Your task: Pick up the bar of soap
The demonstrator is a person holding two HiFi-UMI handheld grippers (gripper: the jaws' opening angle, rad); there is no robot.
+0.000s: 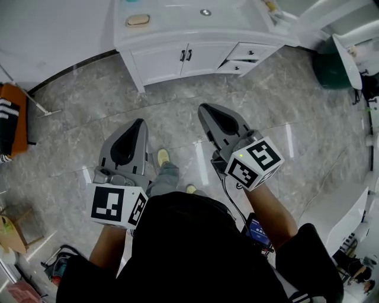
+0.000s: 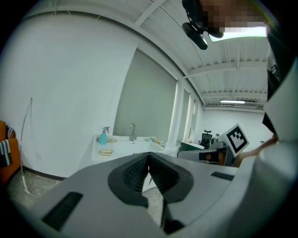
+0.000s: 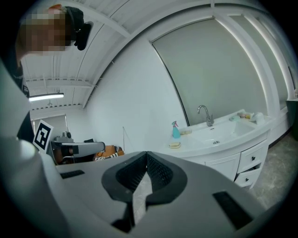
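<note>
The person stands on a grey marbled floor (image 1: 77, 118), facing a white vanity cabinet (image 1: 172, 59), with a gripper in each hand held out above the floor.

The left gripper (image 1: 140, 122) is closed. In the left gripper view its ribbed black pads meet at the tips (image 2: 148, 155) and nothing sits between them. The right gripper (image 1: 202, 108) is also closed and empty, and in the right gripper view its pads likewise touch at the tips (image 3: 146, 153). Both grippers point toward the vanity and are well apart from it, and the right one reaches a little nearer to it than the left.

The bar of soap (image 1: 137, 21) is a tan oval. It lies on a pale soap dish on the vanity's white countertop (image 1: 177, 26), near its left end and toward the front edge. Neither gripper touches it. In the left gripper view the soap (image 2: 106, 151) shows just above the closed jaws, and in the right gripper view it (image 3: 174, 145) lies up and to the right of them.

A teal spray bottle (image 3: 175, 130) stands just behind the soap, nearer the wall. A chrome faucet (image 3: 205, 114) rises at the back edge of the countertop over the sink basin (image 1: 205, 12). The cabinet has two doors below the basin and drawers (image 3: 249, 162) at its right end.
</note>
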